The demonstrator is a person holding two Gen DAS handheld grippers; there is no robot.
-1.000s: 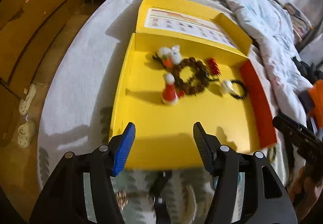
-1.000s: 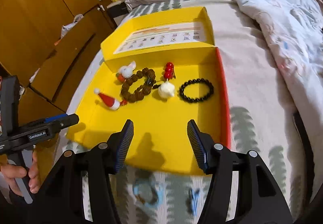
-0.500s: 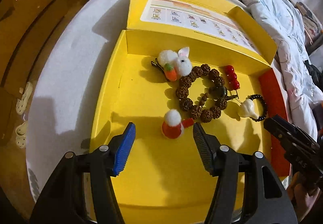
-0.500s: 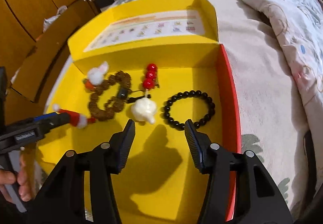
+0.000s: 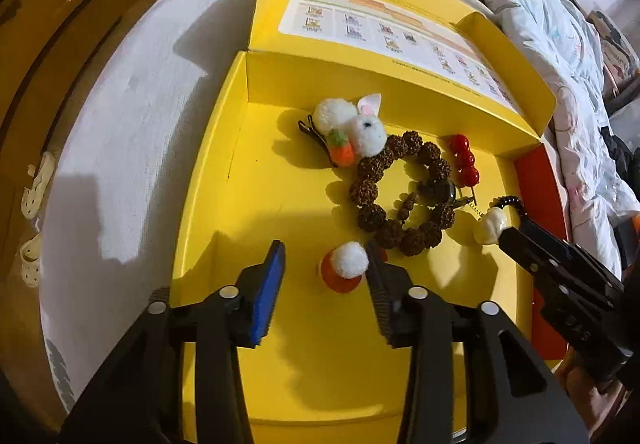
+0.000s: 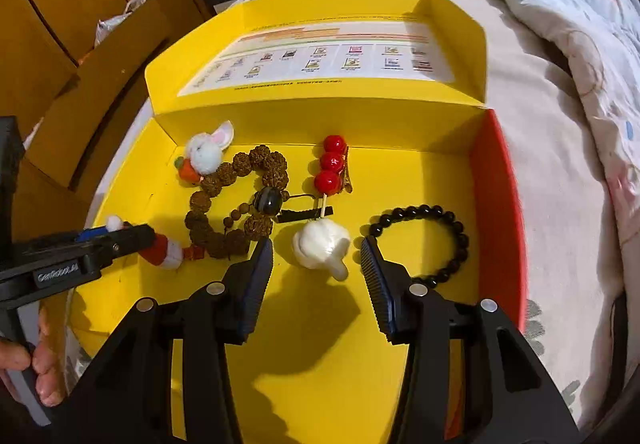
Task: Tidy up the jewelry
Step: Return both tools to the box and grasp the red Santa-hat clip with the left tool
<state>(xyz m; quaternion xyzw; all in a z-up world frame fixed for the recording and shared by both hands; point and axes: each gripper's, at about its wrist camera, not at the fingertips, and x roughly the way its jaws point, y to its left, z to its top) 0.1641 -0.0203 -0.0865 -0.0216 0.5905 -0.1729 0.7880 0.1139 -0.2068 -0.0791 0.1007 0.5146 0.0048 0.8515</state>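
Left gripper (image 5: 325,268) jaws closing around the santa-hat clip (image 5: 344,271); right pad touching it, left pad still clear. Right gripper (image 6: 317,258) jaws closing, garlic-shaped charm (image 6: 322,244) between them, pads not on it. Beyond, in the yellow box (image 6: 400,172): brown bead bracelet (image 6: 224,204), black bead bracelet (image 6: 432,240), red-berry clip (image 6: 330,168), bunny clip (image 6: 206,152).

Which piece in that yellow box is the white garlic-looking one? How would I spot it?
Look in the open yellow box on the bed. Between the brown bead bracelet and the black bead bracelet lies the garlic charm: the only smooth, glossy white bulb, unlike the fluffy white rabbit clip.
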